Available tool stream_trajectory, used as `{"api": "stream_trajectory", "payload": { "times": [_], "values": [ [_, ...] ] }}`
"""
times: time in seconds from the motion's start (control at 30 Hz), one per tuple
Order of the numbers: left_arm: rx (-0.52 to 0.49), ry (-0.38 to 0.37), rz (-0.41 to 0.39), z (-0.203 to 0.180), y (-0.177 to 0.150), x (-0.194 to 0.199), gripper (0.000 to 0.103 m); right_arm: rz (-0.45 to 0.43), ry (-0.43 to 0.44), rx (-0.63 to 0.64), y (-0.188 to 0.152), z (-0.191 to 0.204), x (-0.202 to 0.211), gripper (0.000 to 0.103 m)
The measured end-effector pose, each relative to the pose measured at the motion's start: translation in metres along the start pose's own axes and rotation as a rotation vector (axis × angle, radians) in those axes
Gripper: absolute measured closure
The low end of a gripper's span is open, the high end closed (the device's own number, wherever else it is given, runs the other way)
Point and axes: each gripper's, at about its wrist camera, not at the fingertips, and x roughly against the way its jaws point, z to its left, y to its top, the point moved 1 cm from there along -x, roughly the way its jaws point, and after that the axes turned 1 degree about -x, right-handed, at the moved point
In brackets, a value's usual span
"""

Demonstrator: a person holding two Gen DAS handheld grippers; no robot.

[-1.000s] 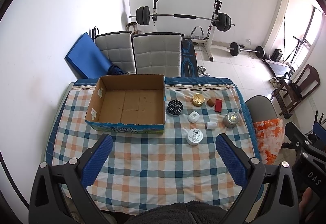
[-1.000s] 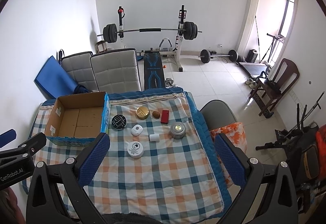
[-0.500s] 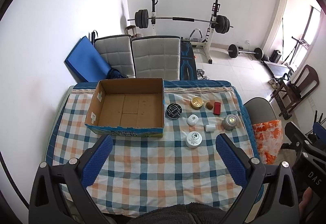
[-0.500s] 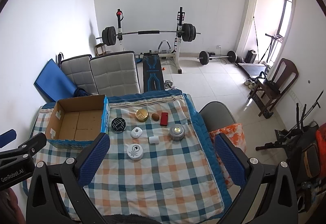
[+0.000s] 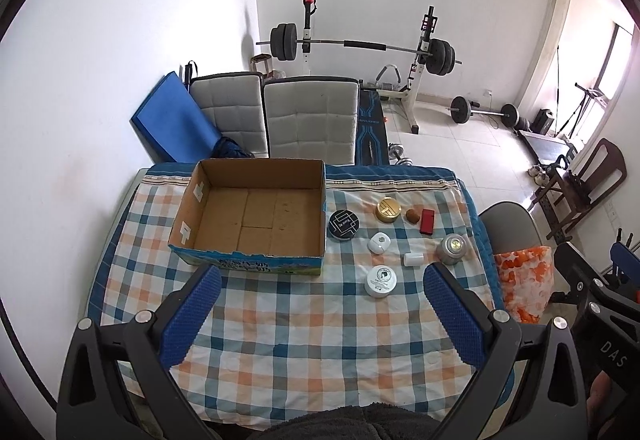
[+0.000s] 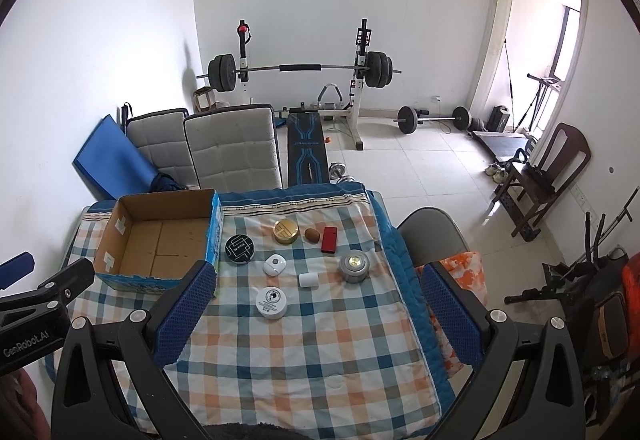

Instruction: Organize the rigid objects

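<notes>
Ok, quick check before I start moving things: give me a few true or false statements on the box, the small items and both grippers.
1. The cardboard box holds nothing. True.
2. The red case lies inside the box. False: it lies on the checked tablecloth, beside the brown ball.
3. The left gripper is shut on the white jar. False: it is open and holds nothing.
4. The right gripper is open. True.
5. The black tin sits right next to the box. True.
</notes>
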Motion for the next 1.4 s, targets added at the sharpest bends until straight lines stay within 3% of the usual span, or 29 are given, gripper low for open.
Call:
{"api": "stream_trajectory", "payload": {
  "times": [0.63,0.83,0.97,1.1,1.27,1.4],
  "values": [
    [0.010,0.003,0.007,0.005,-0.004,-0.004,0.000,0.014,0.006,0.001,0.000,0.001,-0.008,0.000],
    [-0.001,-0.006,0.020,0.000,-0.004,-0.012,0.000,0.057,0.002,-0.024,-0.002,-0.011,-0.031,0.000],
    [-0.033,-0.060,0.071,-0.017,0.007,-0.047,0.000,0.134,-0.014,-0.044,0.000,-0.029,-0.071,0.000],
    [-0.068,-0.065,0.149,-0.041,0.017,-0.099,0.000,0.259,-0.015,-0.064,-0.001,-0.053,-0.134,0.000],
    [-0.115,-0.057,0.324,-0.074,0.026,-0.191,0.000,0.409,-0.025,-0.055,-0.011,-0.075,-0.231,0.000],
    [-0.095,-0.034,0.483,-0.093,0.015,-0.271,0.000,0.549,-0.025,-0.056,-0.023,-0.087,-0.322,0.000]
  ]
}}
